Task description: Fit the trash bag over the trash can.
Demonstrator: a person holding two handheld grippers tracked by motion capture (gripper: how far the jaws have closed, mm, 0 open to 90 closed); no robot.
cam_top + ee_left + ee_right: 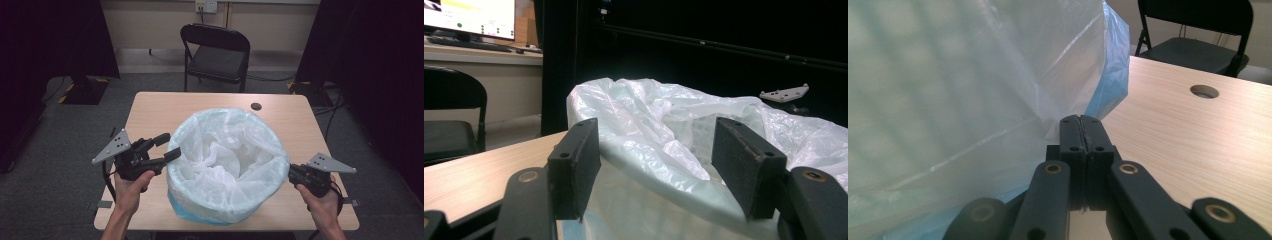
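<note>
Translucent white plastic, thin and heavily crinkled, lines one round bin [200, 207] at the lower centre of the high view; the liner [227, 155] folds over the rim and hangs down the outside, where a pale blue wall shows through near the base. The bin stands on one rectangular table [150, 107] of light wood-grain laminate with a small round cable hole [256, 106] toward its far edge. Two black grippers flank the bin. At the left of the high view, the left gripper [167, 146] is held in the person's left hand [131, 187] with its jaws spread wide, nothing between them; its tips lie just beside the liner's left edge, and whether they touch the film I cannot tell. In the left gripper view its two flat, matte rubber pads [574, 167] stand well apart with the rumpled plastic behind them. At the right, the right gripper [291, 172], in the right hand [322, 202], meets the liner's side; in the right gripper view its jaws are pressed together [1082, 127], right at the film, though whether any plastic is pinched between them I cannot tell. Each gripper carries one grey three-cornered plate [112, 146]. Beyond the table, at the upper centre, stands one black folding chair [216, 52] on grey carpet, with dark curtains [50, 40] at either side. A lit monitor [471, 17] sits in the upper left of the left gripper view.
</note>
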